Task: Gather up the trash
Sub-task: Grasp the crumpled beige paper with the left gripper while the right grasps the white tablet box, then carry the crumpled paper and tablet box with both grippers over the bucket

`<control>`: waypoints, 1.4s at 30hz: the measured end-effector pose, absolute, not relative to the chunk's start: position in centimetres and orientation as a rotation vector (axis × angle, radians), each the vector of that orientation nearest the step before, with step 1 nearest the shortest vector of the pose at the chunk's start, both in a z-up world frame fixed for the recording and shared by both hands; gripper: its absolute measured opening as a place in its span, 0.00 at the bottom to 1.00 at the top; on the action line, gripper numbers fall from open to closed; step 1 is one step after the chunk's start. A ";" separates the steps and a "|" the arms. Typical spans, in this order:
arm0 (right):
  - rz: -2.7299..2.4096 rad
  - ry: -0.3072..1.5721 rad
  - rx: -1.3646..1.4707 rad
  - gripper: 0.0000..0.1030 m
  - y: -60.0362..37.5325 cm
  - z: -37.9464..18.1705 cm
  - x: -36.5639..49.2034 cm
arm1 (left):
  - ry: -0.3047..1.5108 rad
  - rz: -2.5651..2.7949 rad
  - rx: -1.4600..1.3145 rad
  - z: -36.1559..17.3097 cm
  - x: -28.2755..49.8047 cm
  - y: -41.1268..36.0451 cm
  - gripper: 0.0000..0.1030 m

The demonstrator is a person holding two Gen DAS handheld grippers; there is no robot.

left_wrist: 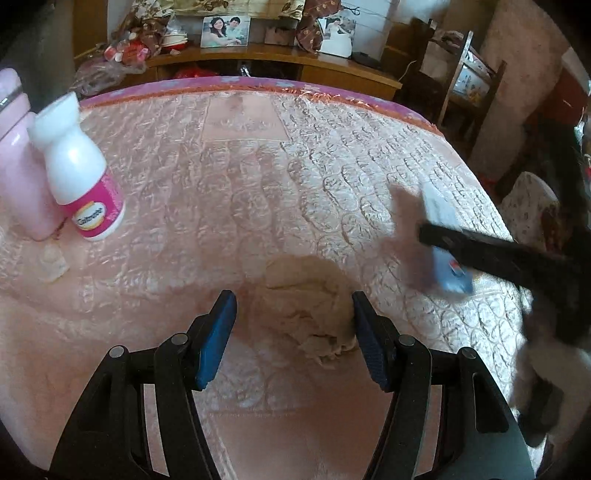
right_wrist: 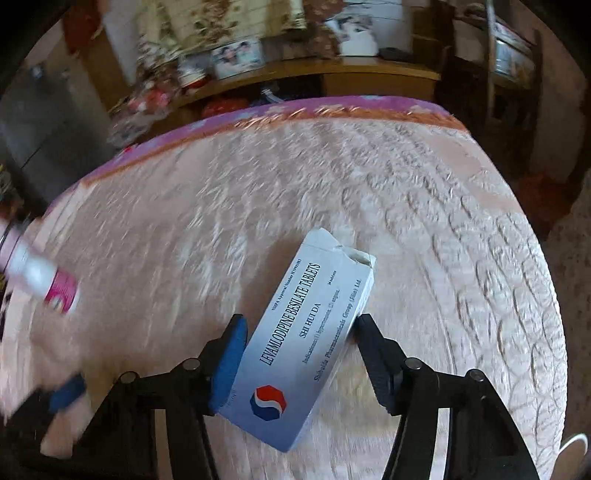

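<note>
A crumpled beige tissue (left_wrist: 310, 299) lies on the pink quilted bed (left_wrist: 258, 166). My left gripper (left_wrist: 293, 299) stands open around the tissue, one blue pad on each side; the right pad is close to its edge. My right gripper (right_wrist: 301, 321) is shut on a white and blue tablet box (right_wrist: 306, 343), which sits tilted between the pads. In the left wrist view the same box (left_wrist: 441, 210) shows blurred at the right, with one black finger across it. A blurred blue pad of the left gripper (right_wrist: 66, 395) shows at the lower left.
A white bottle with a pink label (left_wrist: 81, 173) and a pink flask (left_wrist: 18, 166) stand at the bed's left, with a small clear wrapper (left_wrist: 53, 264) in front. A wooden shelf with framed photos (left_wrist: 225, 31) lies beyond the bed. A wooden chair (left_wrist: 469, 85) stands far right.
</note>
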State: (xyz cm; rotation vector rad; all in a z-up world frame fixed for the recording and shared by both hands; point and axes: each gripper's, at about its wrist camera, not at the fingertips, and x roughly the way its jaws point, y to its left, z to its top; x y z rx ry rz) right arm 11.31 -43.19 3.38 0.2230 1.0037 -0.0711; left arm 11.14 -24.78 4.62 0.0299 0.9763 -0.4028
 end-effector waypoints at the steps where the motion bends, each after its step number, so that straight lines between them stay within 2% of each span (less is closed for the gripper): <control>1: -0.059 1.003 0.217 0.55 -43.4 3.5 10.4 | 0.977 -0.410 0.025 4.4 11.2 -24.9 0.59; 2: -0.046 1.004 0.215 0.54 -43.6 3.6 9.3 | 0.966 -0.415 0.018 4.4 11.1 -24.8 0.51; 4: -0.015 1.000 0.226 0.52 -44.2 3.9 7.1 | 0.980 -0.460 -0.006 4.5 10.8 -24.9 0.26; 9: 0.037 0.973 0.258 0.52 -45.1 4.8 0.5 | 0.966 -0.507 -0.033 6.0 7.6 -24.6 0.25; 20: 0.009 0.951 0.268 0.52 -44.8 6.1 -11.7 | 0.915 -0.570 0.075 8.5 -4.2 -27.4 0.25; 42: -0.093 0.931 0.300 0.52 -48.7 7.6 -22.7 | 0.855 -0.674 0.184 10.2 -14.3 -33.6 0.25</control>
